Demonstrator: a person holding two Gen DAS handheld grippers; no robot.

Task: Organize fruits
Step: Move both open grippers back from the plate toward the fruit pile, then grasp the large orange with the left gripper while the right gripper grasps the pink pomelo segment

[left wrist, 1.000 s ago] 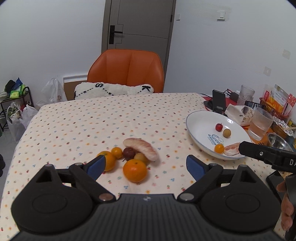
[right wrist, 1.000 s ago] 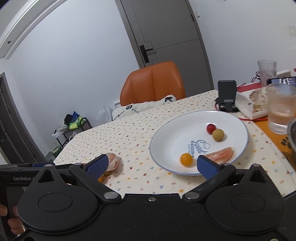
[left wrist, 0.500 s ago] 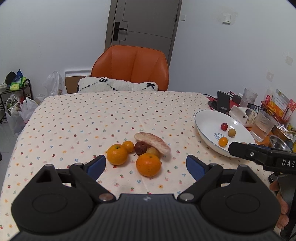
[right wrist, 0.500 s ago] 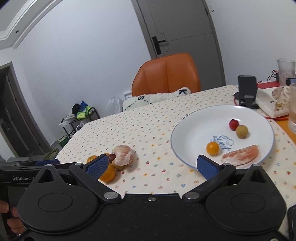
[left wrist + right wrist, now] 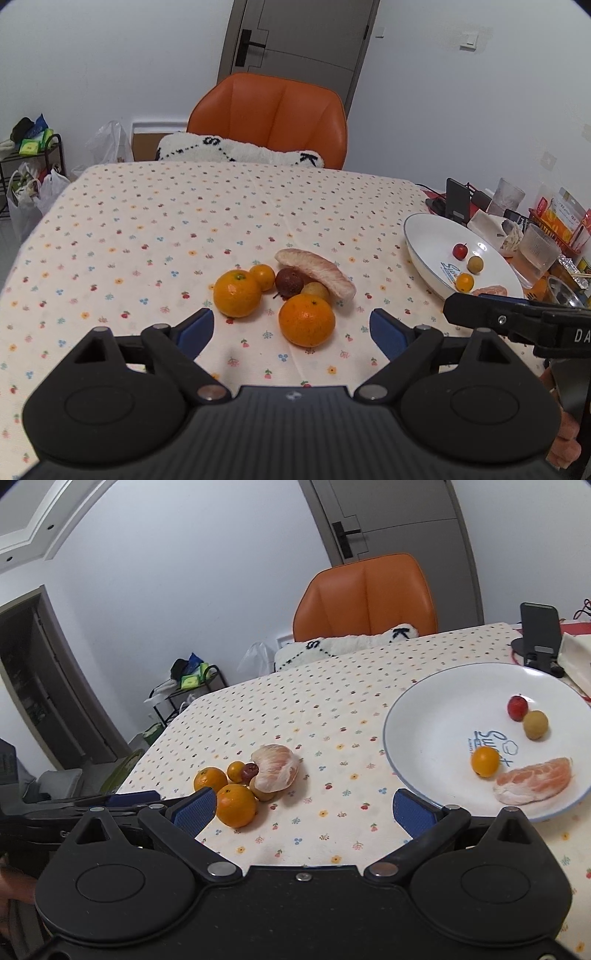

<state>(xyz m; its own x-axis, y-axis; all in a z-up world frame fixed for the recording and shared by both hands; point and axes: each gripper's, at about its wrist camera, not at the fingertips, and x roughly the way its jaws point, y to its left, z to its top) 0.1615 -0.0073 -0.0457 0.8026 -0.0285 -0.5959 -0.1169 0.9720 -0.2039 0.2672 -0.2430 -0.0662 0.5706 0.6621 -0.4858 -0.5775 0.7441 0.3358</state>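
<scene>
Right now your loose fruit pile (image 5: pixel 284 291) sits mid-table on the dotted cloth (image 5: pixel 147 229), with the white plate (image 5: pixel 424 240) to its right holding four pieces. Your left gripper (image 5: pixel 291 330) is spread wide just near the closest orange (image 5: pixel 306 319); your right gripper (image 5: pixel 301 810) is also spread, empty.

White plate (image 5: pixel 424 716): blue script "Sweet" printed inside. Right gripper (image 5: pixel 517 325) body: white letters "DA", cut off. Cushion (image 5: pixel 240 151): black letters "S", "K".
</scene>
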